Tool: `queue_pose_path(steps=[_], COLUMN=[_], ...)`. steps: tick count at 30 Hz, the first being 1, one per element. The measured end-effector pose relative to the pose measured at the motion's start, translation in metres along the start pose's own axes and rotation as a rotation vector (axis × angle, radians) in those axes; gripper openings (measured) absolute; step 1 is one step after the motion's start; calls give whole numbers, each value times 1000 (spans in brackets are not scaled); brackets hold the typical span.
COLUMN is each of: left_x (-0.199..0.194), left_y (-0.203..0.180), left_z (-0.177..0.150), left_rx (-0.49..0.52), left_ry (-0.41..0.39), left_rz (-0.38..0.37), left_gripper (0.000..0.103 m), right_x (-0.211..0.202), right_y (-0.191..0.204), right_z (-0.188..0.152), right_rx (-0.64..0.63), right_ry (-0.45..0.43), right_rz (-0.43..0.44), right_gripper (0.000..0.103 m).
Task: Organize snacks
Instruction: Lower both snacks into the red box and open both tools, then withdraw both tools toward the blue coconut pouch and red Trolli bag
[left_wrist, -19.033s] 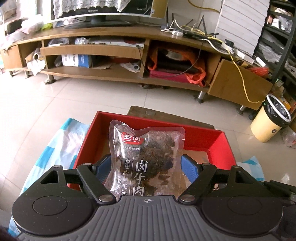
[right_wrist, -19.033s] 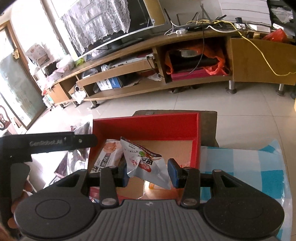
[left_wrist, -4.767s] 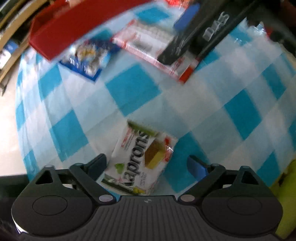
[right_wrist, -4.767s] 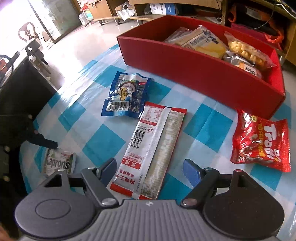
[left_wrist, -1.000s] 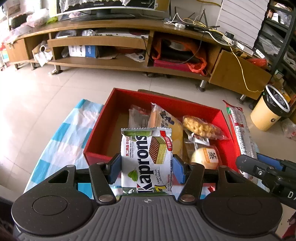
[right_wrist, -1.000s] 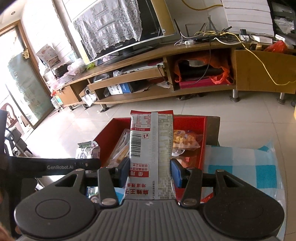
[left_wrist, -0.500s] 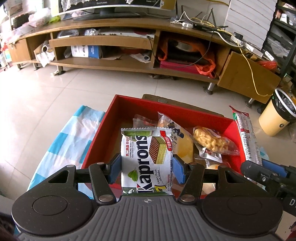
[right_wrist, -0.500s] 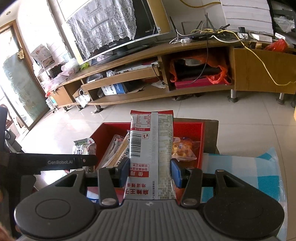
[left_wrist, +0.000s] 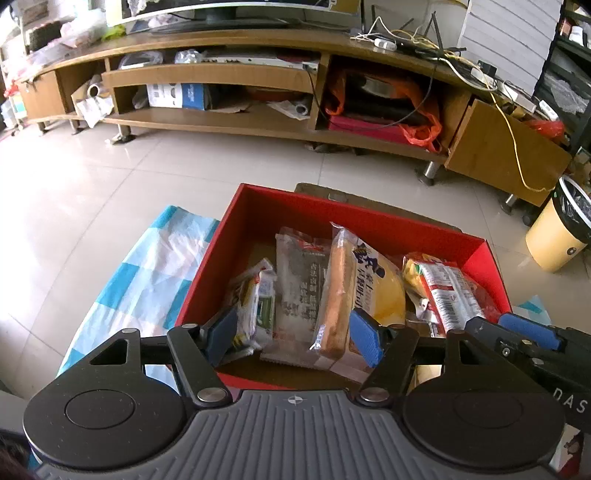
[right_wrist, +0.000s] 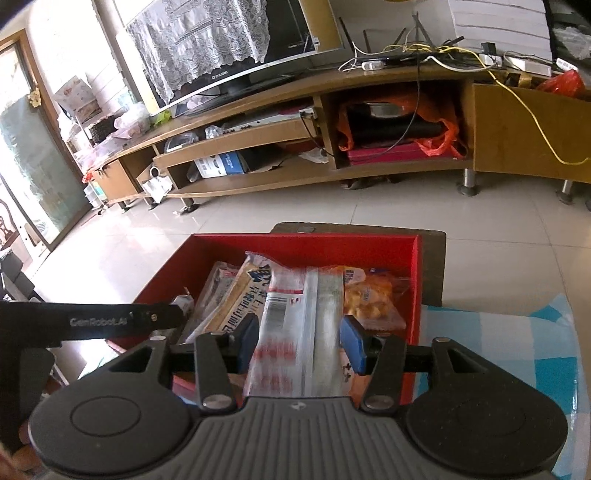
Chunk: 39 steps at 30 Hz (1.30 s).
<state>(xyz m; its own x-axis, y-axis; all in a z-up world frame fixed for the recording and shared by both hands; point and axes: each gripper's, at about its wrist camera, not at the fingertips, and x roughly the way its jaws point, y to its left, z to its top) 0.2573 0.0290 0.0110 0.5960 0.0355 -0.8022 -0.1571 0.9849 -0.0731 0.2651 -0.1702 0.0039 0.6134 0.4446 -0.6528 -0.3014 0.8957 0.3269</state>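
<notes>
Both grippers have come forward and down over the red box (left_wrist: 369, 225) since a second ago. Left gripper (left_wrist: 295, 332) had the wafer pack (left_wrist: 255, 302) clamped upright; its jaws have just been opening, and the pack now lies tipped on its side at the left end of the box, against the left pad but no longer squeezed, so that drop is done. Right gripper (right_wrist: 301, 345) is at the release of the long red-and-white strip pack (right_wrist: 295, 332): the pack is motion-blurred between the pads with a sliver of gap on each side, jaws barely parted, so it looks freed and sliding down onto the packs already in the box. Bread pack (left_wrist: 364, 280) and puffed-snack bag (right_wrist: 369, 299) sit inside, so the box is filling up. Step in hand: deposit, both sides. Next move, my read: open the right jaws wider so the strip falls clear, lift both grippers straight out without snagging wrappers, then go back to the checked cloth (right_wrist: 517, 350) for whatever snacks remain there; none are visible from these views.
</notes>
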Motion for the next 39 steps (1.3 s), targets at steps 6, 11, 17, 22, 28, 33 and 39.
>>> queue_pose_path(steps=[6, 11, 17, 22, 28, 33, 39], left_x=[-6, -12, -18, -16, -16, -19, -12], left_y=[-6, -3, 7, 13, 17, 22, 23], left_z=[-3, -7, -8, -11, -22, -39, -63], left_rx=[25, 19, -3, -9, 8, -2, -21], left_ry=[-13, -8, -7, 14, 33, 73, 147], left_rz=[-2, -13, -18, -16, 7, 10, 8], left_gripper=[79, 80, 82, 83, 86, 86, 87], right_x=[-3, 3, 13, 25, 21, 7, -18], right_y=[-1, -2, 4, 10, 7, 7, 21], right_z=[1, 0, 2, 6, 11, 14, 11], right_rx=[-4, -26, -19, 5, 39, 36, -5], right_ry=[-5, 18, 29, 10, -41, -50, -56], right_rz=[-15, -54, -9, 76, 65, 52, 50], right_gripper=[48, 48, 49, 48, 48, 48, 48])
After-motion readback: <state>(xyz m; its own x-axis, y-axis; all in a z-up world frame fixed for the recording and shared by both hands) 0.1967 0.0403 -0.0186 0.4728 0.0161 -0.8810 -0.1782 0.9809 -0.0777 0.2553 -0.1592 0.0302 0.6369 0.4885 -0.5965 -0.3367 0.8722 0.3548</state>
